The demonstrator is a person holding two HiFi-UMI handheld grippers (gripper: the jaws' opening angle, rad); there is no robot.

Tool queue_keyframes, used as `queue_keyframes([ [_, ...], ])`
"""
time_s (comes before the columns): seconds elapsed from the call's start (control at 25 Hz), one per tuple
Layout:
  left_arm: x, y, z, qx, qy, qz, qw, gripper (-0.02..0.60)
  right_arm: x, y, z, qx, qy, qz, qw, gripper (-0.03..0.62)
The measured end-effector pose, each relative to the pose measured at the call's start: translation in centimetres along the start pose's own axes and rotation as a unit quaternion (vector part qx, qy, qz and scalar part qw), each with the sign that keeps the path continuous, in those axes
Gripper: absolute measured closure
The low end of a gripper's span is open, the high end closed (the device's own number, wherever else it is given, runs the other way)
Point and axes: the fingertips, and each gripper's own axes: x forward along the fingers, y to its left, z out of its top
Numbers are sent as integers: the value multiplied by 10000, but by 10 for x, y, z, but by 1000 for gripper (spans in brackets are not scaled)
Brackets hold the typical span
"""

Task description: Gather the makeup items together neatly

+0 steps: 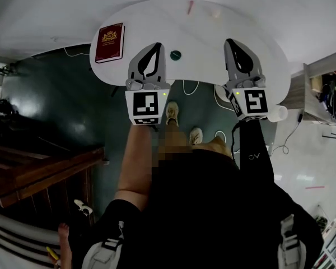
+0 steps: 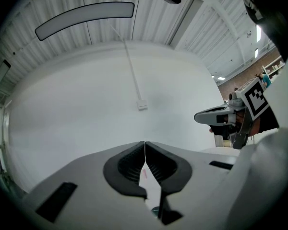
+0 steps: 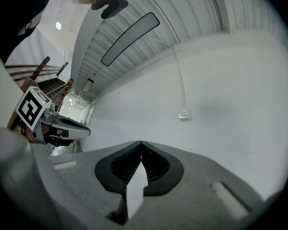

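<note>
The white rounded table (image 1: 157,15) lies ahead of me. On it are a dark red booklet (image 1: 109,42) at the left, a small dark green round item (image 1: 176,55) near the front edge, a pink stick (image 1: 190,7) and a pale round item (image 1: 215,13) at the far side. My left gripper (image 1: 156,45) hovers over the front edge just left of the green item, jaws shut and empty. My right gripper (image 1: 230,41) is held level with it to the right, also shut with nothing between its jaws. Both point at a white wall (image 2: 86,104).
A dark wooden railing (image 1: 39,167) stands at the left over a dark green floor. White cables (image 1: 221,136) lie on the floor under the table. A shelf with clutter (image 1: 325,88) is at the right. A white round object (image 1: 278,114) sits by the table's right end.
</note>
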Motion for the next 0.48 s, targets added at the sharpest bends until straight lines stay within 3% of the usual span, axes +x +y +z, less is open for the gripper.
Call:
queue_keyframes([
  [0.16,29,15,-10,-45,-13,-134,9999,571,25,-2,-10,-122,130,44,9998,589],
  [0.48,112,62,-23,56,-60,-544,9985,571,107,-25,-24,-158,197,-289,9993,589],
])
